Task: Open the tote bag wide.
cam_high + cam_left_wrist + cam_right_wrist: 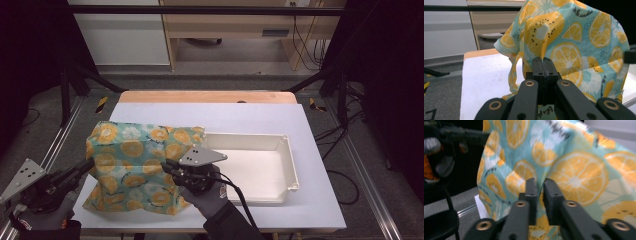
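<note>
A teal cloth [135, 160] printed with orange citrus slices stands tented over the left half of the white table [250, 115]. Its far right corner overlaps the left end of a white tray [292, 165]. My left gripper [89, 166] comes in from the lower left and is shut on the cloth's left edge. In the left gripper view its jaws [543, 61] pinch a fold of the cloth [574, 50]. My right gripper [167, 167] sits at the cloth's right side. Its jaws [539, 182] stand slightly apart, with the cloth [574, 170] loose in the narrow gap.
The shallow white tray takes up the right half of the table, and its floor is bare. A wooden strip [207, 96] runs along the table's far edge. Black frame posts [65, 85] stand at both sides, and cables [330, 135] lie on the floor at right.
</note>
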`<state>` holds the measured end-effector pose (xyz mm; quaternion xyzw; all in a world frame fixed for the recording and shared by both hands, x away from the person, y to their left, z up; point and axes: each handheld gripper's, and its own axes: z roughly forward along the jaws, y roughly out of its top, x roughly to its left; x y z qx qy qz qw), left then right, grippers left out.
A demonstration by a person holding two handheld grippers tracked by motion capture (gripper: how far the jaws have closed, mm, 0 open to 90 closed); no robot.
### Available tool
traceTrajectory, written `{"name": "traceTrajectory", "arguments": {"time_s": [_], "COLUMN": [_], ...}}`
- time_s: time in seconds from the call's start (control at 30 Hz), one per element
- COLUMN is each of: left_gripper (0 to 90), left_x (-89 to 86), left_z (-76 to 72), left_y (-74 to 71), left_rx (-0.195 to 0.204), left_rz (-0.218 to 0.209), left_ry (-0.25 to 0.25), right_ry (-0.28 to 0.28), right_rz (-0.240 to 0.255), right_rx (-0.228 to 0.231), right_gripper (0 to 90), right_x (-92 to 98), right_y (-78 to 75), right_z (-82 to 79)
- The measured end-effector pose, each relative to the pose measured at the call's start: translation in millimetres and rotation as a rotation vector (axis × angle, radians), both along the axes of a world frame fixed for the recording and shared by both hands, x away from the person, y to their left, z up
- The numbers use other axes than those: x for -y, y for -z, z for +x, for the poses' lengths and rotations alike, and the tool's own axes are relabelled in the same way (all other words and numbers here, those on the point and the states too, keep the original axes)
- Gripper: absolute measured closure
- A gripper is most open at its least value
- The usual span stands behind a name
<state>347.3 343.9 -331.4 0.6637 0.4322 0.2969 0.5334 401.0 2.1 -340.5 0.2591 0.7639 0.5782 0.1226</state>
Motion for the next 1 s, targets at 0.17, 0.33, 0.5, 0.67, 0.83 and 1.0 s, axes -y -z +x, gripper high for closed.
{"name": "traceTrajectory", "arguments": {"time_s": [0.17, 0.33, 0.5, 0.67, 0.83, 1.0], "left_gripper": [90.0, 90.0, 90.0, 90.0, 90.0, 90.0], "left_x": [-1.2, -1.3, -2.1, -1.7, -2.8, -2.4], "left_z": [0.7, 1.4, 1.7, 1.6, 0.5, -2.0], "left_y": [0.4, 0.9, 1.4, 1.4, 0.9, 0.3], "left_rx": [-0.005, -0.010, -0.010, -0.011, -0.008, -0.003], "left_rz": [-0.002, -0.005, -0.008, -0.009, -0.014, -0.011], "left_ry": [-0.001, 0.004, 0.003, 0.004, 0.001, 0.005], "right_ry": [0.041, 0.068, 0.077, 0.069, 0.076, 0.040], "right_rz": [0.058, 0.047, 0.003, -0.032, -0.034, -0.003], "right_rx": [0.064, 0.094, 0.050, 0.028, 0.035, 0.072], "right_gripper": [59.0, 46.5, 50.0, 70.6, 90.0, 90.0], "right_x": [10.9, 6.1, -2.6, -4.7, 0.6, 7.5], "right_y": [-21.3, -32.4, -26.8, -22.8, -25.4, -29.3], "right_z": [3.8, 15.3, 24.5, 24.6, 19.9, 9.9]}}
